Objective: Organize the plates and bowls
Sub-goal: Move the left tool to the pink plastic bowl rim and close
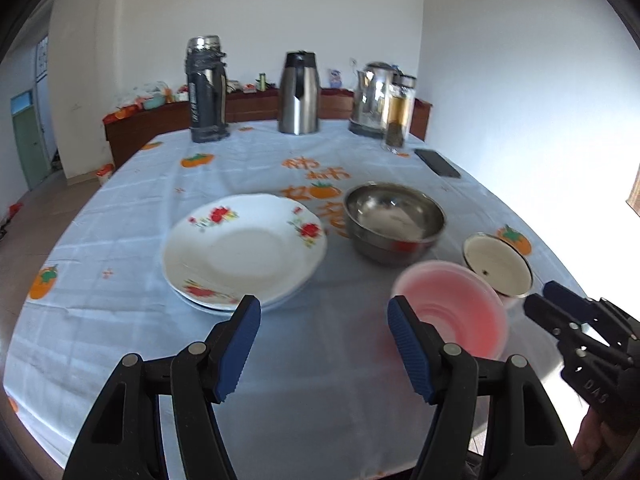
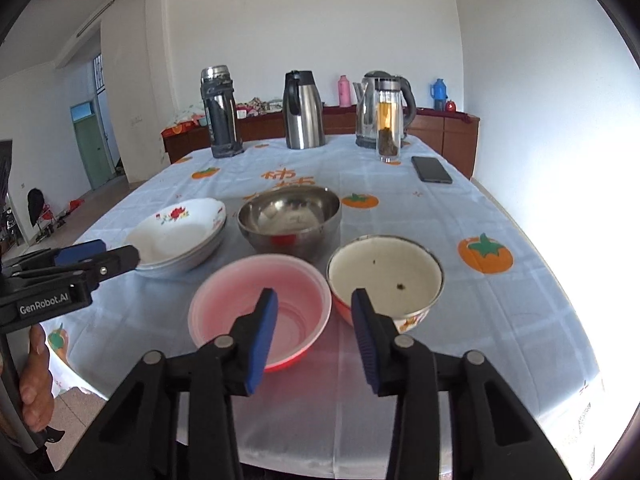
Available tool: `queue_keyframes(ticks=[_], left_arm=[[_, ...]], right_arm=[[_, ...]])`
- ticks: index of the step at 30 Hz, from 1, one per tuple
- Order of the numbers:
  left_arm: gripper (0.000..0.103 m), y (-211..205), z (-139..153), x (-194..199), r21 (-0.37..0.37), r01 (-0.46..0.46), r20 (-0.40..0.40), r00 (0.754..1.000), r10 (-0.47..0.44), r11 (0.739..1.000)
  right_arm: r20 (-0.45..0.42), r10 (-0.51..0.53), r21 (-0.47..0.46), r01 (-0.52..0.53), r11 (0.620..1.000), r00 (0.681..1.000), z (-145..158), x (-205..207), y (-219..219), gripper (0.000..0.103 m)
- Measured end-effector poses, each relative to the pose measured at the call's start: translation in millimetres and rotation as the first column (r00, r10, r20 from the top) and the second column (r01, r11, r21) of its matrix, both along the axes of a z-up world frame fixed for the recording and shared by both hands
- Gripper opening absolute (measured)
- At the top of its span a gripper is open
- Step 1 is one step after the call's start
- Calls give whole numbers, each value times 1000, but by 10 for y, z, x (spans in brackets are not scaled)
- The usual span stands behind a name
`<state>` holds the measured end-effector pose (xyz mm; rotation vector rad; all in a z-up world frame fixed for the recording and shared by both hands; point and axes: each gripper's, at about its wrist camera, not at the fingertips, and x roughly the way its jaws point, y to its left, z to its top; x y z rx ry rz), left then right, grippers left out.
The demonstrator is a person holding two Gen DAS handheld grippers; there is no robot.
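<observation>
White walls frame a cloth-covered desk [image 2: 400, 208]. Near its front edge sit pink bowl [image 2: 260, 300], enamel bowl [image 2: 386, 276], steel bowl [image 2: 290, 216] and stacked plates [image 2: 180, 236], grouped within reach. Left hand-held gripper [image 1: 324, 336] and right hand-held gripper [image 2: 314, 320] hover spread, pinching nothing.

Stacked floral plates [image 2: 176, 236], steel bowl [image 2: 290, 216], pink bowl [image 2: 260, 312], enamel bowl [image 2: 386, 276]

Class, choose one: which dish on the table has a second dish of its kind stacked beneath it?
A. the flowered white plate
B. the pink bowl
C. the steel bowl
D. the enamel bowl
A: the flowered white plate sits on further plate rims showing beneath it, while the steel bowl, pink bowl and enamel bowl stand singly.
</observation>
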<state>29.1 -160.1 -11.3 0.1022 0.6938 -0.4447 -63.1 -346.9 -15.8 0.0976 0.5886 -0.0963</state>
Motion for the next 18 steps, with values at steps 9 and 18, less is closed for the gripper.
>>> queue_keyframes(ticks=[9, 18], left_arm=[[68, -352, -184, 5, 35, 48, -72, 996, -46, 998], [62, -575, -326, -3, 74, 93, -90, 992, -86, 993]], right_arm=[[-41, 24, 54, -22, 998, 999, -211, 68, -172, 22], [-64, 47, 81, -41, 996, 997, -343, 148, -239, 17]])
